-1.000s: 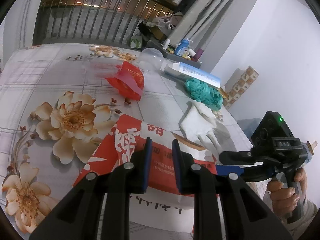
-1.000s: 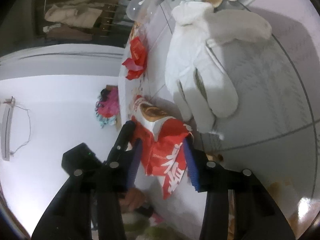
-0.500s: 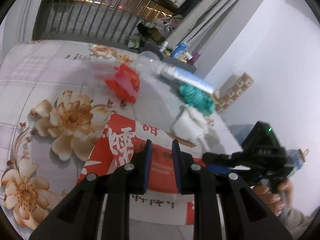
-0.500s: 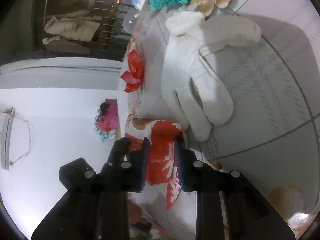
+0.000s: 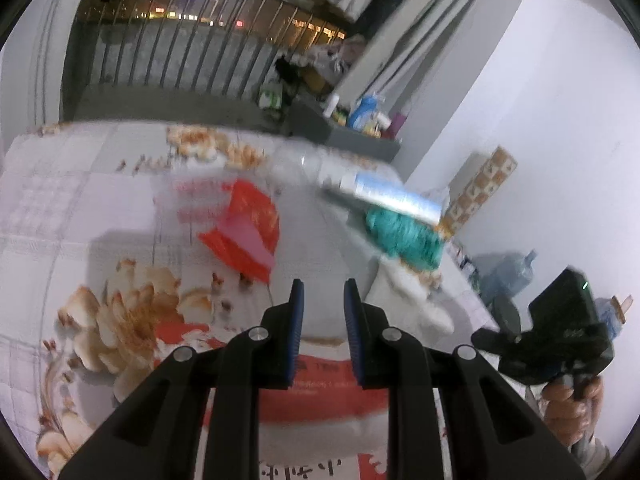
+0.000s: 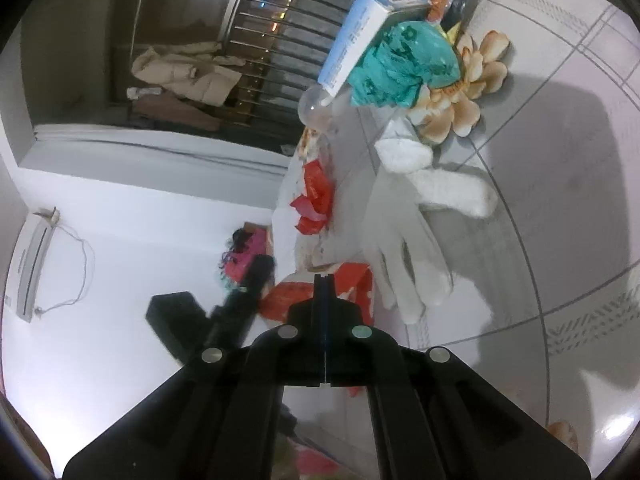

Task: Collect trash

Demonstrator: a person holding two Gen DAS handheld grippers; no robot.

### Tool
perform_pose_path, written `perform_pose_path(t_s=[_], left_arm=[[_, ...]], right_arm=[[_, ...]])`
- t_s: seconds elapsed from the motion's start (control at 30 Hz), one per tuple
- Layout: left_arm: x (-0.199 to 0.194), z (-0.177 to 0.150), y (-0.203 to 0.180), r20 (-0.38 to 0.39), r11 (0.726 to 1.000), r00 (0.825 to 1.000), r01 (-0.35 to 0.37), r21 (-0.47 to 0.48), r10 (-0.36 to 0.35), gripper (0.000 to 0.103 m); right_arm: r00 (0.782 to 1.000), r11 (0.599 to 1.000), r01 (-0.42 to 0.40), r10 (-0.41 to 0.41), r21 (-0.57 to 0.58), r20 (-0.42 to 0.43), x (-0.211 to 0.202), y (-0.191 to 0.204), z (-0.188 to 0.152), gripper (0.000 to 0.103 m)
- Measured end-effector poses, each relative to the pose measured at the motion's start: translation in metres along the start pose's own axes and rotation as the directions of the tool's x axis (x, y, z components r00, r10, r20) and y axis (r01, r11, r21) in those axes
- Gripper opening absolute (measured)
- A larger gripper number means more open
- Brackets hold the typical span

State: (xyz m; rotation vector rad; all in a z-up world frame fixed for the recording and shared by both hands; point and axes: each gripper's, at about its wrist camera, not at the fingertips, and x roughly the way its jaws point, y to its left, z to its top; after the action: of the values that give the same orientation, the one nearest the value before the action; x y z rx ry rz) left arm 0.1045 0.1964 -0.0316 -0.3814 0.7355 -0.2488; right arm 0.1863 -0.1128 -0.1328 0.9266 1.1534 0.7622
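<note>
Grippers, left (image 5: 322, 304) and right (image 6: 324, 296), pinch red-and-white bag (image 5: 320, 392)

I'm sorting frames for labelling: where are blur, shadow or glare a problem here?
Left wrist view: motion blur smears the red wrapper and teal bag; the left gripper stays sharp. Right wrist view: sharper, broad shadows across the table, glare at its lower right edge.

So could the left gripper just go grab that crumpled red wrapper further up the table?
Probably not yet: the left gripper already grips the red-and-white bag, though nothing blocks the crumpled red wrapper.
</note>
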Motion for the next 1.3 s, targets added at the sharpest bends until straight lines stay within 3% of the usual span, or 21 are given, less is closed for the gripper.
perform_pose_path(t_s=[0.13, 0.43, 0.7, 0.97, 1.3], left_arm=[[-0.004, -0.018, 0.012, -0.029, 1.000, 0.999, -0.021, -0.020, 0.020, 0.020], [-0.018, -0.047, 0.035, 0.003, 0.998, 1.000, 0.014, -0.053, -0.014, 0.020], [-0.024, -0.054, 0.041, 0.014, 0.993, 0.998, 0.054, -0.102, -0.053, 0.020], [-0.025, -0.056, 0.043, 0.017, 0.991, 0.998, 0.069, -0.112, -0.068, 0.020], [-0.025, -0.056, 0.042, 0.016, 0.992, 0.998, 0.068, -0.110, -0.067, 0.020]], right_arm=[[0.998, 0.999, 0.040, -0.038, 0.026, -0.043, 0.015, -0.007, -0.002, 0.037], [0.989, 0.998, 0.061, -0.060, 0.009, -0.132, 0.049, 0.003, -0.003, 0.069], [0.982, 0.998, 0.048, -0.039, 0.043, -0.183, 0.080, 0.012, -0.001, 0.069], [0.969, 0.990, -0.027, 0.059, 0.137, -0.238, 0.084, 0.009, -0.007, 0.056], [0.971, 0.982, 0.018, 0.027, 0.186, -0.236, 0.098, 0.001, -0.005, 0.046]])
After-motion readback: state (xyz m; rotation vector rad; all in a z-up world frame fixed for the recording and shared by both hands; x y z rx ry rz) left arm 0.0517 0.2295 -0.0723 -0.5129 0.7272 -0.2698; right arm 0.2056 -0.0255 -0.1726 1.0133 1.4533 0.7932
